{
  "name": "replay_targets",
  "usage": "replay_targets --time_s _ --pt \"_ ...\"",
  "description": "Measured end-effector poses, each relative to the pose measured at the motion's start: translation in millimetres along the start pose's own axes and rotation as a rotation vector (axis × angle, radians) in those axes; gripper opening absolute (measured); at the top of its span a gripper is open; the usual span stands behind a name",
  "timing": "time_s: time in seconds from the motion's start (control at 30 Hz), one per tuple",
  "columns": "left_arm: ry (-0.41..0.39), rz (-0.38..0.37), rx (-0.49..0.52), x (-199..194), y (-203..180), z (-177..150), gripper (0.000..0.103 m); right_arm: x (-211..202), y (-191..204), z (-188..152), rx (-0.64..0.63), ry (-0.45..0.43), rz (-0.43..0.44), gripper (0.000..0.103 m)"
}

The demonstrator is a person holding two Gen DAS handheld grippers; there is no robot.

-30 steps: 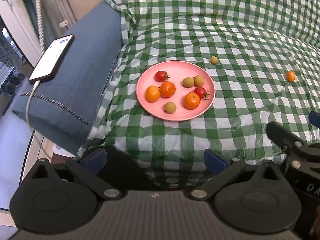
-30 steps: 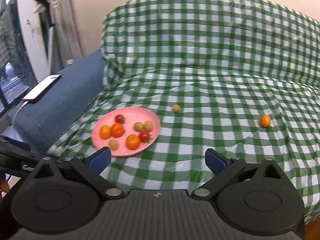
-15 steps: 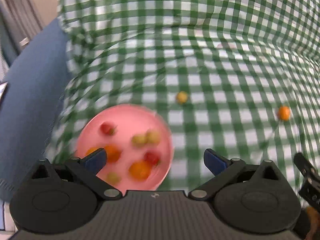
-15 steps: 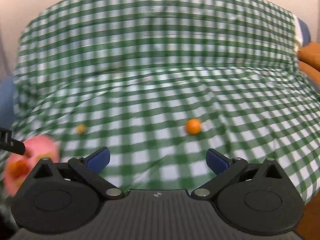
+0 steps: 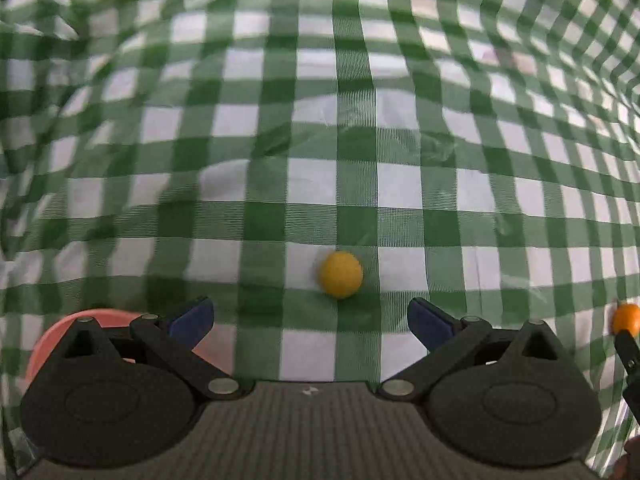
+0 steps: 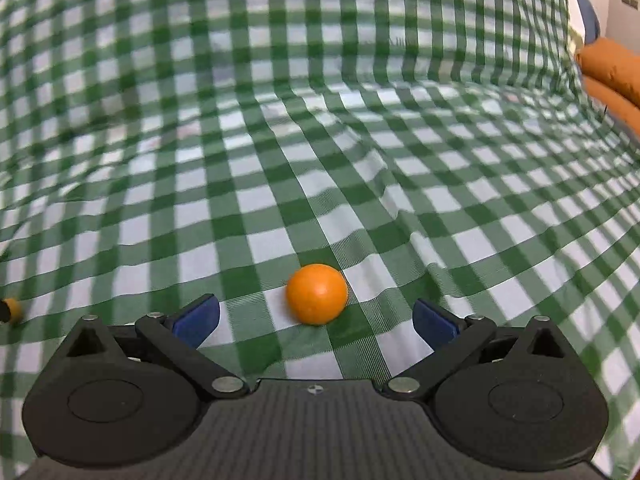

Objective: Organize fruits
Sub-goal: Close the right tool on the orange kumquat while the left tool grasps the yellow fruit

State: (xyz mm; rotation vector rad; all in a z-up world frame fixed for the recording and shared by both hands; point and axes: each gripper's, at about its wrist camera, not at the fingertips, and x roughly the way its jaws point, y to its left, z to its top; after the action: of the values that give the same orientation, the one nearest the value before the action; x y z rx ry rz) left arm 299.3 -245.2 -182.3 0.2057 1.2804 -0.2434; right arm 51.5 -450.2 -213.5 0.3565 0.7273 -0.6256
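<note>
A small yellow fruit [image 5: 341, 274] lies on the green checked cloth just ahead of my left gripper [image 5: 311, 316], which is open and holds nothing. An orange fruit [image 6: 317, 294] rests on the cloth right in front of my right gripper [image 6: 316, 318], between the lines of its open blue fingertips and slightly beyond them. The same orange fruit [image 5: 626, 318] shows at the right edge of the left wrist view, and the yellow fruit [image 6: 12, 310] at the left edge of the right wrist view. The pink plate [image 5: 48, 336] peeks out behind my left gripper's left finger; its fruits are hidden.
The green and white checked cloth [image 6: 360, 140] covers a soft, wrinkled seat and rises into a backrest behind. Orange cushions [image 6: 612, 76] lie at the far right. Part of the other gripper [image 5: 630, 364] shows at the right edge of the left wrist view.
Both grippers have moved forward and down toward the cloth. The left has swung from the plate to the yellow fruit; the right has turned right and closed in on the orange fruit. Both stay open.
</note>
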Motion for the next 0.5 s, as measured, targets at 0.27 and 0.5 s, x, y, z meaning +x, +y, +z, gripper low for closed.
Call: replay_targets --time_s 0.27,0.5 --pt "0.025 0.004 -0.023 25 -5 17 0.103 45 4 -6 -0.03 -0.007 -0.033 0.102" --pt "0.035 0.026 -0.013 6 -14 17 0.027 30 8 -5 -0.046 -0.011 -0.005 0.041"
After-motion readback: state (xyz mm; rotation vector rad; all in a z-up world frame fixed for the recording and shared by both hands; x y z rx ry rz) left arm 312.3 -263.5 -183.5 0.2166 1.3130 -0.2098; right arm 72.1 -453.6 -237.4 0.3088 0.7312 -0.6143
